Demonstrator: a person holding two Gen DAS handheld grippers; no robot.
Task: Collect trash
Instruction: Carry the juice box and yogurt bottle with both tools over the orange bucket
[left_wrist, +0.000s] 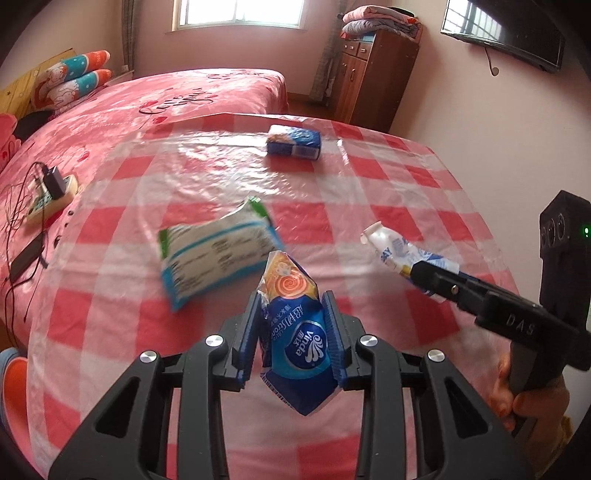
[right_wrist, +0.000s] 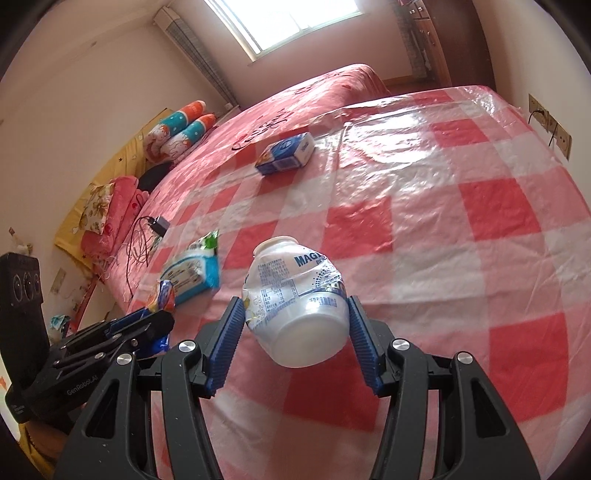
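My left gripper (left_wrist: 291, 306) is shut on a crumpled blue Vinda tissue wrapper (left_wrist: 295, 332) and holds it above the red-checked table (left_wrist: 424, 177). My right gripper (right_wrist: 295, 314) is shut on a crushed white plastic bottle (right_wrist: 295, 306), also held above the table; the bottle also shows in the left wrist view (left_wrist: 399, 254). A blue-and-white wipes pack (left_wrist: 218, 254) lies on the table ahead of the left gripper, and it also shows in the right wrist view (right_wrist: 194, 271). A blue tissue pack (left_wrist: 293, 142) lies farther back, and shows in the right wrist view too (right_wrist: 286, 153).
The table carries a clear plastic cover and stands against a pink bed (left_wrist: 166, 99). A power strip with charger and cables (left_wrist: 48, 192) lies on the bed at the left. A wooden cabinet (left_wrist: 369, 74) stands at the back right.
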